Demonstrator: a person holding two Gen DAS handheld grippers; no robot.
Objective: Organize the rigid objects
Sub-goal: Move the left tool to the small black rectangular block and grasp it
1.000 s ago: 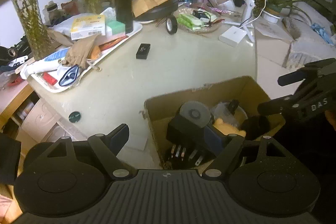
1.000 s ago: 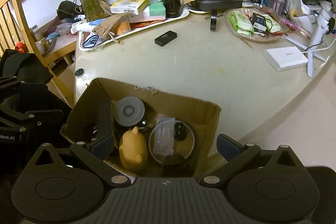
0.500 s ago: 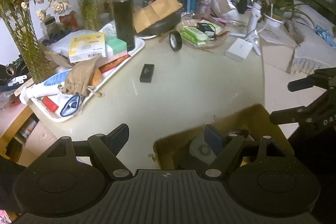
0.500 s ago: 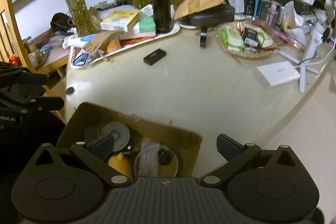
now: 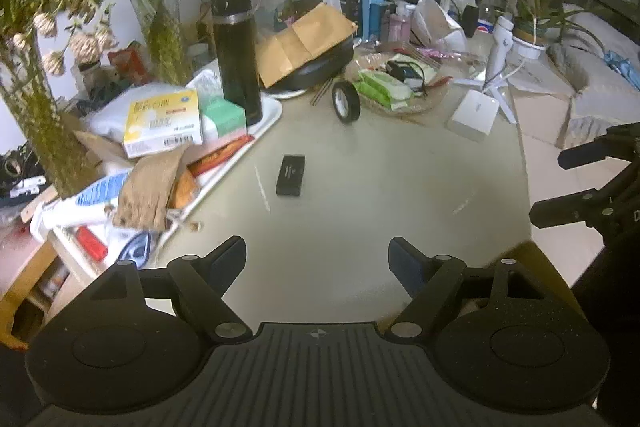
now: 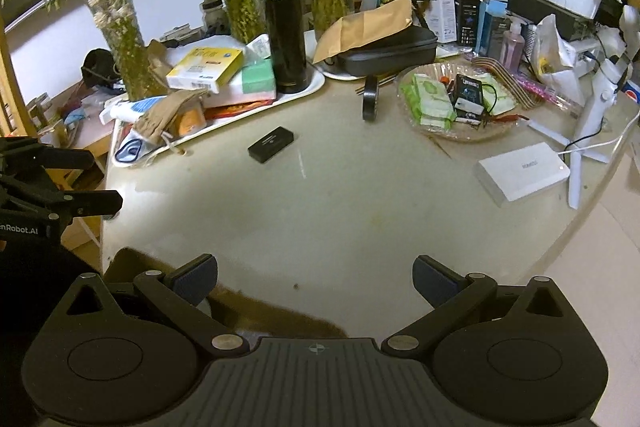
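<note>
A small black box [image 5: 291, 175] [image 6: 271, 143] lies alone on the pale table top, well ahead of both grippers. A black tape roll [image 5: 346, 102] [image 6: 370, 103] stands on edge farther back, and a white box [image 5: 473, 115] [image 6: 523, 173] lies at the right. My left gripper [image 5: 318, 261] is open with nothing between its fingers. My right gripper [image 6: 315, 279] is open and empty too. Only an edge of the cardboard box [image 5: 536, 267] [image 6: 256, 311] shows, under both grippers at the near table edge. Each view catches the other gripper at its side.
A white tray [image 5: 264, 123] [image 6: 308, 87] at the left holds a black flask [image 5: 237, 55] [image 6: 285, 35], cartons and a brown pouch. A dish of packets [image 6: 456, 99], a black case, vases with plants and much clutter fill the back. A wooden chair stands left.
Both grippers have moved forward over the table from above the cardboard box. The box and its contents have slid out of view to the bottom edge. The jaws have kept their opening.
</note>
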